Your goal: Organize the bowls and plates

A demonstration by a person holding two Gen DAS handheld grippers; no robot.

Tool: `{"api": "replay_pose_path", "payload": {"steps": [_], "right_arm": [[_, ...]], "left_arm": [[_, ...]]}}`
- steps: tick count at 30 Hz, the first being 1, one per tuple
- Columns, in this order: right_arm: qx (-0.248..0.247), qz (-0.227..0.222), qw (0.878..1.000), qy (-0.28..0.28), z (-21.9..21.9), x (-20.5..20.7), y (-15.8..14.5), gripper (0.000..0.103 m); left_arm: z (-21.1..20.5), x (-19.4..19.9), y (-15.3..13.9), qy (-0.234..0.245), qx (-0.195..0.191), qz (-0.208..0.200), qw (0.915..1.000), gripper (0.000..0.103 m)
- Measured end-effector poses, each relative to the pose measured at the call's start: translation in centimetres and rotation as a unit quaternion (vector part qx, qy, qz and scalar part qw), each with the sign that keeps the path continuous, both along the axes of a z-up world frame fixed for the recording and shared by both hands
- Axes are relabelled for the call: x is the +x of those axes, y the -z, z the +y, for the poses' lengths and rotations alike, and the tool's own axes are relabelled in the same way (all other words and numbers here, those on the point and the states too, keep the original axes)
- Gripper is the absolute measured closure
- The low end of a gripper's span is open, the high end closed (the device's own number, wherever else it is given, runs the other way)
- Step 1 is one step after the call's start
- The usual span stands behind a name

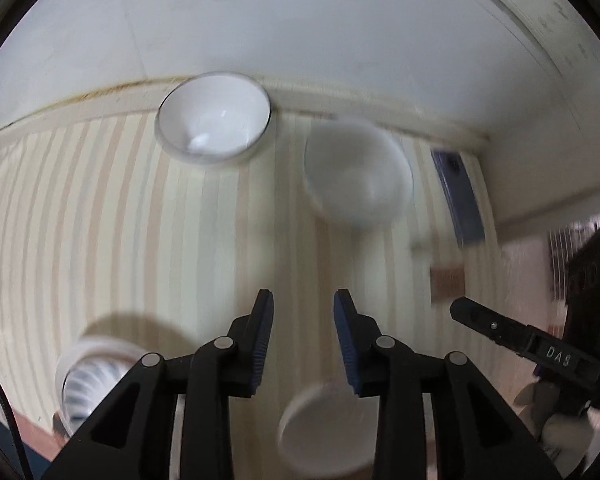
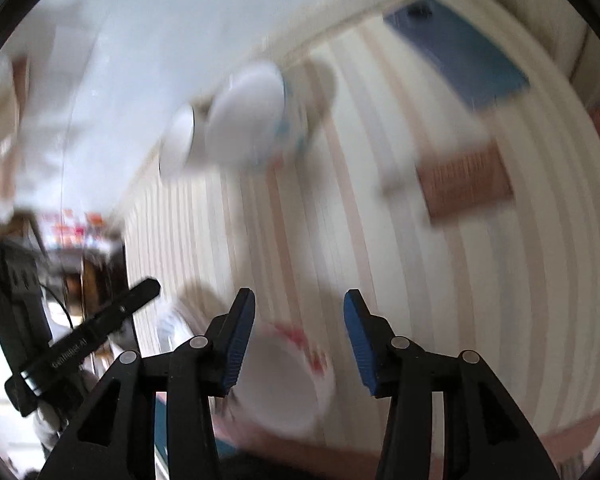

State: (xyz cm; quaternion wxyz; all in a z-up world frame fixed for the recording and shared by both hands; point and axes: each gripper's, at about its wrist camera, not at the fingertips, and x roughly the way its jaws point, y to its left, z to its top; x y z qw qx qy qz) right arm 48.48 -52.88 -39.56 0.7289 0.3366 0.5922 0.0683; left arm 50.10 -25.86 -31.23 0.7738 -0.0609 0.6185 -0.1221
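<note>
**Both pairs of fingers parted and empty above the bowls**

The left gripper (image 1: 304,300) points down at the cream-and-tan striped tabletop (image 1: 140,220) with its fingers a narrow gap apart and nothing between them. Below the fingertips, near the frame's lower edge, lies a blurred round white bowl (image 1: 324,432). Ahead and slightly left of the fingers, a white bowl with a clear rim (image 1: 214,118) stands at the tabletop's far edge; ahead and slightly right is a plain white bowl (image 1: 358,172), blurred. Left of the fingers sits a white ribbed bowl (image 1: 88,376).

The right gripper (image 2: 299,300) has its fingers moderately parted, gripping nothing. A white bowl with red markings (image 2: 284,384) shows between and below them, not touching the pads. Ahead and to the left stands a white bowl with blue markings (image 2: 252,120).
</note>
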Motion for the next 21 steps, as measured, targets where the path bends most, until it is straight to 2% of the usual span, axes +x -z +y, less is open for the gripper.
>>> {"api": "replay_pose_path", "payload": {"steps": [3,6,13,14,15,16,17,21], "right_arm": [[0.005,-0.015,0.999,0.03,-0.8,3.6,0.5,0.054],[-0.01,-0.019,0.999,0.034,-0.7,7.1,1.3,0.054],[-0.013,-0.008,0.999,0.032,-0.4,11.8,4.1,0.054],[-0.011,-0.007,0.999,0.031,-0.3,12.1,4.5,0.056],[-0.01,-0.006,0.999,0.03,-0.2,12.6,4.8,0.06],[-0.014,-0.004,1.0,0.026,0.0,12.9,5.1,0.073],[-0.016,-0.004,1.0,0.023,0.2,13.2,5.4,0.087],[-0.044,-0.014,0.999,0.015,0.8,13.5,4.9,0.088]], "left_arm": [[-1.0,3.6,1.5,-0.009,0.007,0.004,0.9999,0.074],[-2.1,6.7,3.3,-0.012,0.019,0.013,0.9997,0.074],[-3.7,10.6,6.2,-0.002,0.04,0.026,0.9989,0.075],[-4.0,10.9,6.4,0.004,0.044,0.024,0.9987,0.076],[-4.3,11.2,6.6,0.01,0.046,0.02,0.9987,0.085],[-4.6,11.4,6.8,0.016,0.046,0.02,0.9986,0.093],[-4.9,11.6,7.1,0.019,0.048,0.022,0.9984,0.093],[-4.9,11.5,7.1,0.015,0.05,0.017,0.9985,0.093]]}}
